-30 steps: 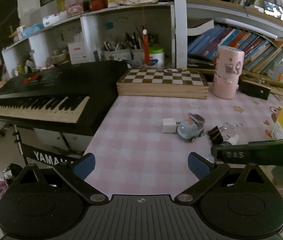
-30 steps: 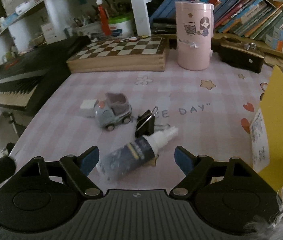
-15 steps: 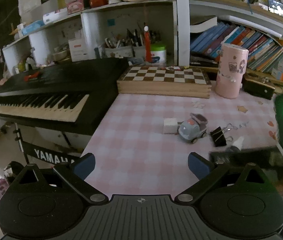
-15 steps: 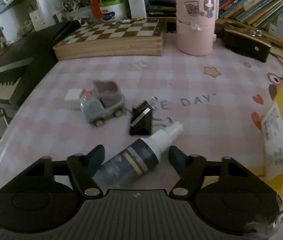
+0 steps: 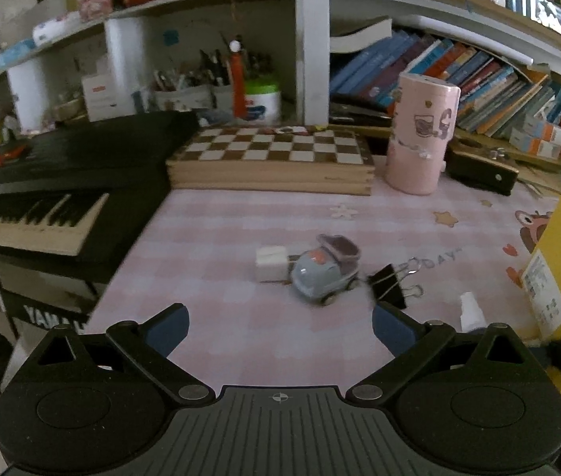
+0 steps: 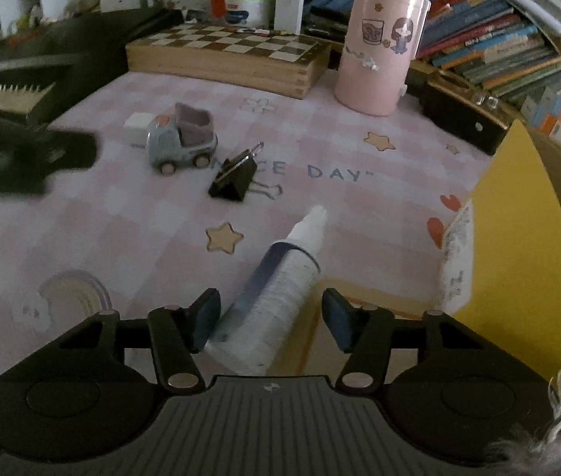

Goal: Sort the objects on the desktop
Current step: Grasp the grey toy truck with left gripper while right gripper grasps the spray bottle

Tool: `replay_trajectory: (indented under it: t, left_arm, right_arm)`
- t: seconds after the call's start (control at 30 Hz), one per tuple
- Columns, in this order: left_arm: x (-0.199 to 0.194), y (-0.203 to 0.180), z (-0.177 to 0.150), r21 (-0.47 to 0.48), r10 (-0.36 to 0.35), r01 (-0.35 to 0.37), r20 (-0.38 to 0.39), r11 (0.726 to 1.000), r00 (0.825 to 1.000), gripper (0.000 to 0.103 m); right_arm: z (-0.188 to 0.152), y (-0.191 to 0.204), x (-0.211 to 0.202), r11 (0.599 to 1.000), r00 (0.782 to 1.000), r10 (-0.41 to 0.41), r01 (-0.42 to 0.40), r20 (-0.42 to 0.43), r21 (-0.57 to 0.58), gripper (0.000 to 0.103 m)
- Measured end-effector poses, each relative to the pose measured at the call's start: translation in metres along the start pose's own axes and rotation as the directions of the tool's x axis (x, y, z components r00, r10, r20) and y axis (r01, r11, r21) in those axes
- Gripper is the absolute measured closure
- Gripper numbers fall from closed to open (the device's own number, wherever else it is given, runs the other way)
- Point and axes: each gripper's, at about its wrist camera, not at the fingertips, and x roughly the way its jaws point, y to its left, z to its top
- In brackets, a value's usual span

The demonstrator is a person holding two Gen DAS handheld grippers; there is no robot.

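Pink checked mat (image 6: 129, 238) with spray bottle (image 6: 276, 289) lying between closing right gripper (image 6: 270, 317) pads, not yet pinched; left gripper (image 5: 280, 323) spread wide, empty.

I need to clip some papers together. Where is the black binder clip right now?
In the right wrist view the black binder clip lies on the pink mat, just right of the toy car and beyond the spray bottle.

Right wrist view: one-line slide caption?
Right gripper closing its fingers around a spray bottle lying on the pink mat.
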Motion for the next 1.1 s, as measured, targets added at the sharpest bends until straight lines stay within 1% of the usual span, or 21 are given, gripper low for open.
replay_trajectory:
  t: [0.03,0.1,0.13,0.17,0.23,0.37,0.57,0.63,0.67,0.73,0.87,0.97,1.03,1.1]
  left_arm:
    - [0.004,-0.003,0.001,-0.002,-0.004,0.004,-0.001,1.0,1.0,0.003]
    - [0.011,-0.006,0.004,-0.004,-0.004,0.004,-0.003,1.0,1.0,0.004]
    - [0.015,-0.007,0.005,-0.004,-0.004,0.004,-0.006,1.0,1.0,0.004]
    - [0.018,-0.008,0.005,-0.005,-0.006,0.006,-0.008,1.0,1.0,0.004]
    - [0.024,-0.01,0.007,-0.002,-0.017,0.017,-0.013,1.0,1.0,0.004]
    - [0.036,-0.014,0.008,0.016,-0.018,0.018,-0.011,1.0,1.0,0.006]
    - [0.058,-0.016,0.011,0.015,-0.011,0.011,-0.026,1.0,1.0,0.024]
    - [0.064,-0.019,0.012,0.026,-0.013,0.014,-0.029,1.0,0.999,0.036]
    - [0.067,-0.02,0.013,0.035,-0.02,0.021,-0.031,0.999,0.999,0.037]
    - [0.073,-0.026,0.014,0.059,-0.033,0.034,-0.027,0.998,0.999,0.044]
    - [0.083,-0.037,0.018,0.099,-0.04,0.041,-0.02,0.994,0.999,0.045]
    - [0.093,-0.042,0.02,0.119,-0.028,0.031,-0.023,0.992,0.999,0.045]
    - [0.099,-0.044,0.02,0.129,-0.021,0.024,-0.026,0.991,0.999,0.041]
    - [0.103,-0.046,0.02,0.146,-0.016,0.019,-0.026,0.989,1.0,0.04]
  right_arm:
    - [-0.002,-0.001,0.0,1.0,1.0,-0.001,0.001,-0.001,-0.006,0.055]
    - [-0.004,-0.004,0.0,1.0,1.0,0.005,-0.005,-0.006,0.002,0.058]
    - [-0.005,-0.006,0.0,1.0,1.0,0.013,-0.013,-0.002,0.007,0.062]
    - [-0.006,-0.005,-0.001,1.0,1.0,0.012,-0.012,0.003,-0.004,0.068]
    - [-0.006,-0.006,-0.002,1.0,1.0,0.017,-0.017,0.011,-0.013,0.072]
    - [-0.007,-0.006,-0.001,0.999,1.0,0.027,-0.026,0.016,-0.024,0.072]
    - [-0.006,-0.007,0.001,0.999,0.999,0.034,-0.034,0.019,-0.023,0.072]
    - [-0.005,-0.006,0.002,0.999,0.999,0.037,-0.036,0.02,-0.027,0.072]
    - [-0.005,-0.006,0.002,0.999,0.999,0.038,-0.038,0.021,-0.027,0.072]
    - [-0.004,-0.006,0.003,0.999,0.999,0.042,-0.042,0.021,-0.025,0.072]
    - [-0.004,-0.008,0.003,0.999,0.999,0.047,-0.046,0.021,-0.022,0.072]
    - [-0.004,-0.008,0.003,0.999,0.998,0.05,-0.05,0.022,-0.019,0.072]
    - [-0.004,-0.009,0.003,0.999,0.998,0.05,-0.05,0.022,-0.018,0.072]
    - [-0.004,-0.009,0.003,0.999,0.998,0.051,-0.05,0.022,-0.018,0.072]
